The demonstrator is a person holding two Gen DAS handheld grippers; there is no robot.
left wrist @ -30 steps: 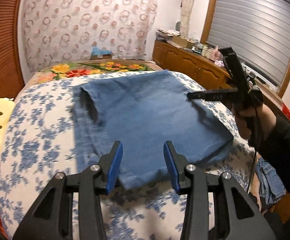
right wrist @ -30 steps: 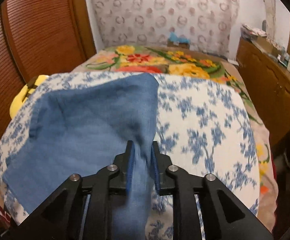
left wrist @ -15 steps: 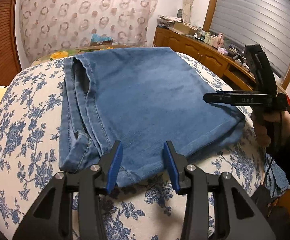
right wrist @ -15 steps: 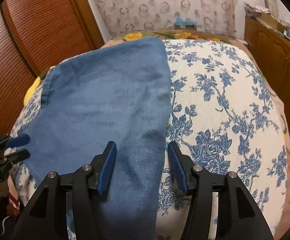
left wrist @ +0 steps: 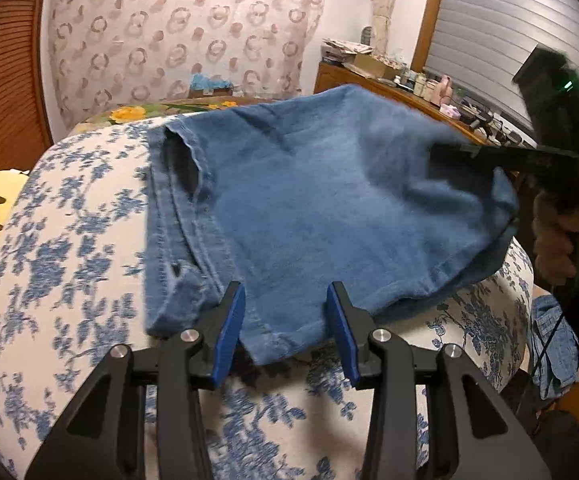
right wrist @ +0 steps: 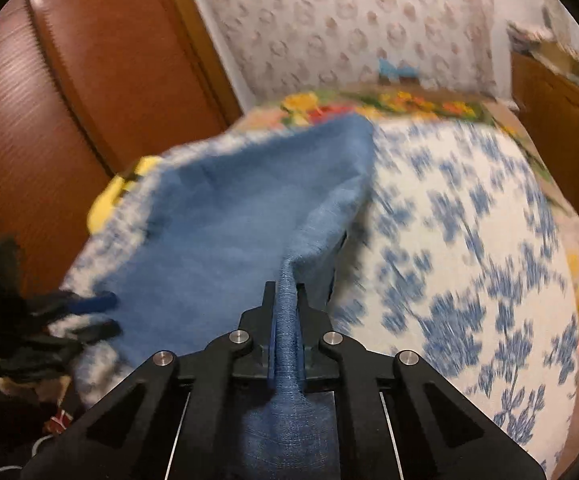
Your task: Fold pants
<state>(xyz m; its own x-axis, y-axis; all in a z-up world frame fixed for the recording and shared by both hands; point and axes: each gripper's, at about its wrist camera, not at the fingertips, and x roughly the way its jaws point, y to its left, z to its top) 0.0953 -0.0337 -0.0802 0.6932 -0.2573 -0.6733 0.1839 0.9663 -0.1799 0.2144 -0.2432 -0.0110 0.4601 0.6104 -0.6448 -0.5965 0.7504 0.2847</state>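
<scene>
Pants (left wrist: 329, 200) lie partly folded on the bed (left wrist: 69, 260); right tool (right wrist: 287, 292), just closed, pinches a fold at six o'clock. Left tool (left wrist: 285, 320) is spread, empty. Final fold remains, I judge.

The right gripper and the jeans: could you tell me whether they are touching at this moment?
Touching. The right wrist view shows the right gripper shut on a bunched ridge of the jeans, denim squeezed between its pads.

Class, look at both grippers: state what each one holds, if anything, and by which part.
The right gripper is clamped on the jeans, pinching a fold along their right-hand edge. The left gripper holds nothing; its jaws stand open over the near hem.
</scene>
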